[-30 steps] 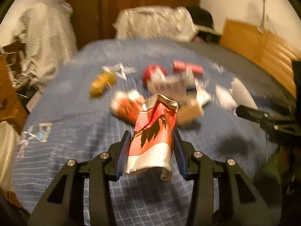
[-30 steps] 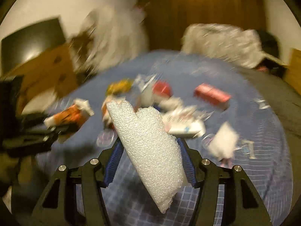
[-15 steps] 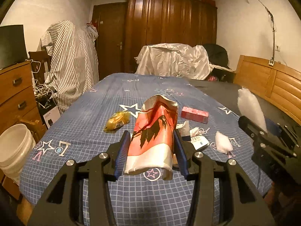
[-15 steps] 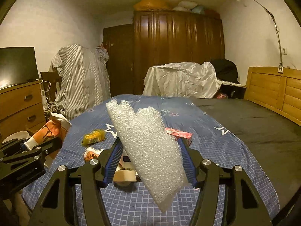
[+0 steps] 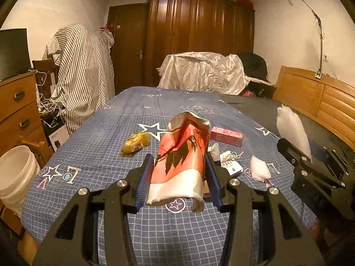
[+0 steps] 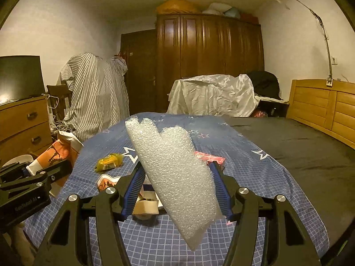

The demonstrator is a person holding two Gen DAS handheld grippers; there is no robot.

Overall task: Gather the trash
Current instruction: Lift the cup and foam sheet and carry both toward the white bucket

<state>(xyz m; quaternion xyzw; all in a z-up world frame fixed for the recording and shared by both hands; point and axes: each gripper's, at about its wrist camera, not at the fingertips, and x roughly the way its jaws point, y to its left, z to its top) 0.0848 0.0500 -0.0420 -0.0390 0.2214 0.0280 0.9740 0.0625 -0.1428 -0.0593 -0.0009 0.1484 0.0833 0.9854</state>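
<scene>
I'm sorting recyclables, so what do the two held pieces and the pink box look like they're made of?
The cup in the left gripper looks like printed paper, matte and crumpled. The sheet in the right gripper looks like bubble wrap, translucent and bumpy. The pink box is probably cardboard: sharp edges.

A crumpled red-and-white paper cup (image 5: 180,164) with a dark printed figure stands upright, its mouth crushed, pinched between the fingers of the left gripper (image 5: 179,177) above the blue bedsheet (image 5: 93,155). A sheet of white bubble wrap (image 6: 175,175), tilted with its ragged edge up, is clamped in the right gripper (image 6: 177,192). On the sheet lie a yellow wrapper (image 5: 134,143), a pink box (image 5: 226,135), a small white tuft (image 5: 259,170) and a white printed packet (image 5: 230,168) near crumpled tissue (image 5: 228,154)
</scene>
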